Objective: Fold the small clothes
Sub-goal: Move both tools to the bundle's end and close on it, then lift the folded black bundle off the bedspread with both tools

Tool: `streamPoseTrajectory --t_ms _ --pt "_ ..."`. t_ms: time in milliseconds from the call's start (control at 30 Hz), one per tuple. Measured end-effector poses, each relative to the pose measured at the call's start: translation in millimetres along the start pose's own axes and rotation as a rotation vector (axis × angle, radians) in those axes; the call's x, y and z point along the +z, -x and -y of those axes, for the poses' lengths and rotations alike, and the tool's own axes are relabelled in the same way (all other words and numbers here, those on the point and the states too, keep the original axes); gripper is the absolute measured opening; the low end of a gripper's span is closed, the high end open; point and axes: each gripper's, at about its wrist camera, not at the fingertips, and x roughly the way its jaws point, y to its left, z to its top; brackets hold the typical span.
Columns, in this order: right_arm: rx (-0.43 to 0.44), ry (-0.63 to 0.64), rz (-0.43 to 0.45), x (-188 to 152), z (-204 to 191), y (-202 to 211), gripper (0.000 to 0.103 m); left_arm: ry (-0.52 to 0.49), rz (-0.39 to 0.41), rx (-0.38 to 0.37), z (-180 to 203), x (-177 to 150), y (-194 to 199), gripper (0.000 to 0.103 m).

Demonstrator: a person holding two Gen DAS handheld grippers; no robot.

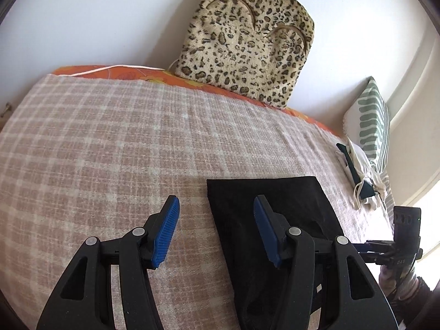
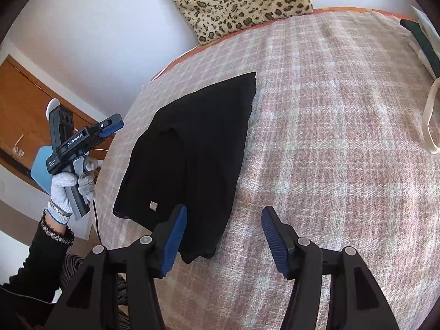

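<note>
Apparently I am nearing the end: the black garment [image 2: 189,148] is lying folded on the bed [image 2: 330,137], both tongs, left [image 1: 216,228] and right [image 2: 224,236], hanging apart and empty.

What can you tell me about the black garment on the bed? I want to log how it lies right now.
The black garment is soft, thin-looking cloth, already folded into a rough oblong with overlapping layers. A small pale label shows near one end. It lies flat on the checked blanket, near the bed's edge. The left gripper and right gripper are open over it, and neither pinches it.
</note>
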Motion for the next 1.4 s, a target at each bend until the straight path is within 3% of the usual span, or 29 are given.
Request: streamPoseTrajectory --t_ms 233,567,1000,1067,1133,1267,1400 --pt "0.076 -0.074 -0.032 -8 9 -8 0.06 0.099 -0.095 -0.117 -14 0 -30 0.055" --pt "0.166 -0.109 -0.064 -16 10 -12 0.06 0.219 -0.184 -0.163 -33 4 -60 0.055" --pt "0.254 -0.162 -0.058 -16 18 -17 0.061 0.189 -0.197 -0.257 -24 17 -86 0.053" --pt "0.277 -0.175 -0.06 -17 19 -19 0.059 0.177 -0.205 -0.26 -20 19 -91 0.048" --pt "0.27 -0.158 -0.06 -19 16 -18 0.058 0.173 -0.216 -0.262 -18 19 -95 0.034" --pt "0.273 -0.156 -0.058 -20 12 -17 0.058 0.169 -0.244 -0.299 -17 13 -94 0.033" --pt "0.287 -0.173 -0.052 -19 15 -19 0.057 0.159 -0.229 -0.288 -14 12 -93 0.032"
